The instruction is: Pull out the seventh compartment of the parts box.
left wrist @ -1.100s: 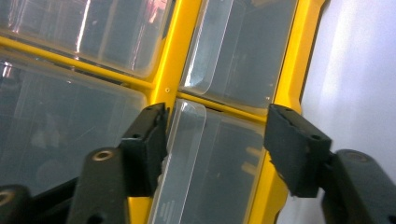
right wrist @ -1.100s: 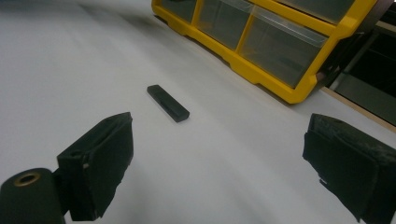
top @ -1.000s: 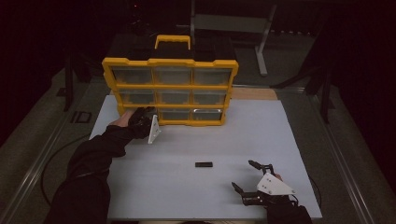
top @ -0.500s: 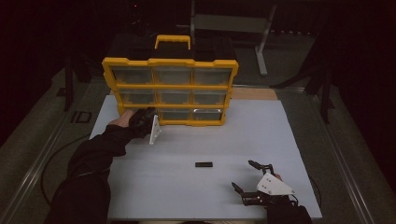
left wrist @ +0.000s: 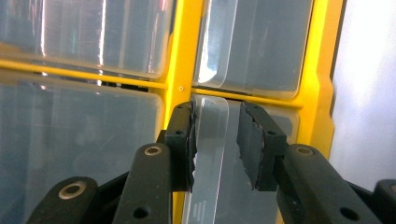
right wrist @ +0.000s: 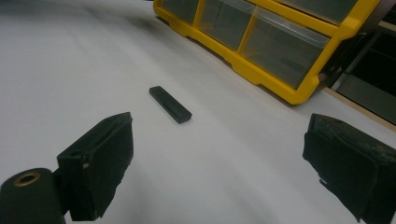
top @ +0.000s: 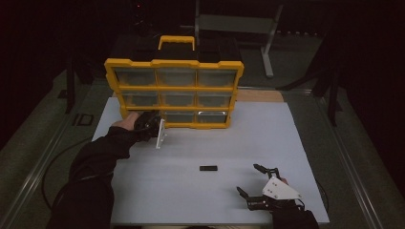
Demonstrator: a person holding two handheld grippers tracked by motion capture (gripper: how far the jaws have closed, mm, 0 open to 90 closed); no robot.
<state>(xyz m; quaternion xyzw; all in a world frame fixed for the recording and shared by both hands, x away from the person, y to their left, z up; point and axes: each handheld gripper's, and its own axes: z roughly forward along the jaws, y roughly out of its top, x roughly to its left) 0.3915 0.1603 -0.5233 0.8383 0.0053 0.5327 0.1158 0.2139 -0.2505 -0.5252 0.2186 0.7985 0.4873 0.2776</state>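
My left gripper [left wrist: 215, 140] has just been closing its jaws around the clear drawer handle [left wrist: 210, 154] between them, under the yellow organizer [left wrist: 183, 70] frame running to twelve o'clock.

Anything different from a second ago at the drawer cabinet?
The left gripper has just been closing its fingers around the clear drawer pull on the yellow cabinet; a gap remains on the right side, so it is not clamped yet. Both hands kept their places. The right gripper is open, and the small black block lies untouched on the white table.
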